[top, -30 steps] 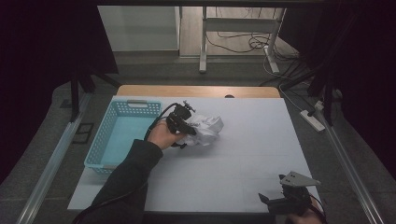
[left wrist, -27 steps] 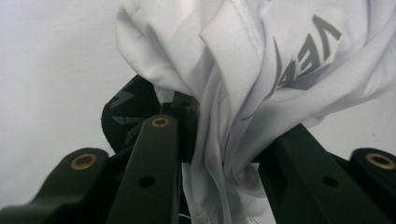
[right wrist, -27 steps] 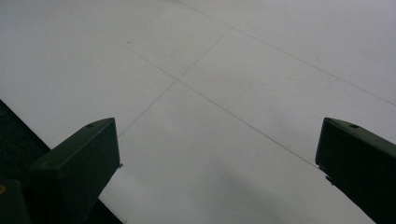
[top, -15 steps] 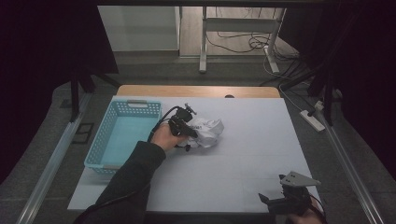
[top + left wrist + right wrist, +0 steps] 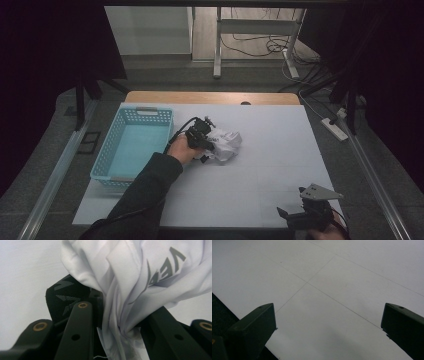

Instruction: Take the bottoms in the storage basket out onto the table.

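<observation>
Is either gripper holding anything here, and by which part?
The left gripper is shut on the white cloth, pinching a bunched fold of it between its jaws. The right gripper is open over the bare table, holding nothing.

- Grey capital letters are showing on the crumpled white cloth [image 5: 140, 277] in the left gripper view; "VE" is reading clearly, and the following letters are folding into a crease, so the rest cannot be told.
- Grey angular marks are sitting on a black band [image 5: 65, 297] beside the cloth, not reading as letters.
</observation>
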The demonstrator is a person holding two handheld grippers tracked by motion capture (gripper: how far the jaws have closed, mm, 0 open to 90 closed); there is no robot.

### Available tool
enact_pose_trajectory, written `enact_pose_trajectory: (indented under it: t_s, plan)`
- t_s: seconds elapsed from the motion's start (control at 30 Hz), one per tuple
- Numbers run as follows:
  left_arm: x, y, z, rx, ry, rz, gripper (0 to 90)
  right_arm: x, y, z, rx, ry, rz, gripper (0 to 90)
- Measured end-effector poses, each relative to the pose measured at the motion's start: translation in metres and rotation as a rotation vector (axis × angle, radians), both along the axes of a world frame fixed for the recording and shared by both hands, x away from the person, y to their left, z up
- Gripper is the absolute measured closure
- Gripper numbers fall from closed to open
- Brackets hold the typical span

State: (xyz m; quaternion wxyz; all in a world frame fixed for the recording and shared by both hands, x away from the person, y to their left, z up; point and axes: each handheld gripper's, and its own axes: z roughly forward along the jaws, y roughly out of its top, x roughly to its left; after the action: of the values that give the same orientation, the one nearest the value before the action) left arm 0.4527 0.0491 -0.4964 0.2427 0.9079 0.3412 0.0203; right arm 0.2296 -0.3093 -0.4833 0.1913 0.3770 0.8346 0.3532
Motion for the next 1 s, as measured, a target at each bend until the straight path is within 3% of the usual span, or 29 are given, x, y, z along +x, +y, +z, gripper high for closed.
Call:
enact_pose_trajectory:
  t_s: [0.47,1.0]
  plan:
    - [-0.0023,-0.0037,-0.0076,0.016,-0.030,0.014,63.5,-0.0001,0.0006,-0.0003,-0.003,0.001,0.002,0.0]
    - [-0.0019,-0.0067,-0.0069,-0.016,0.018,0.006,41.8,0.0001,0.0006,-0.0004,-0.003,0.003,0.003,0.0]
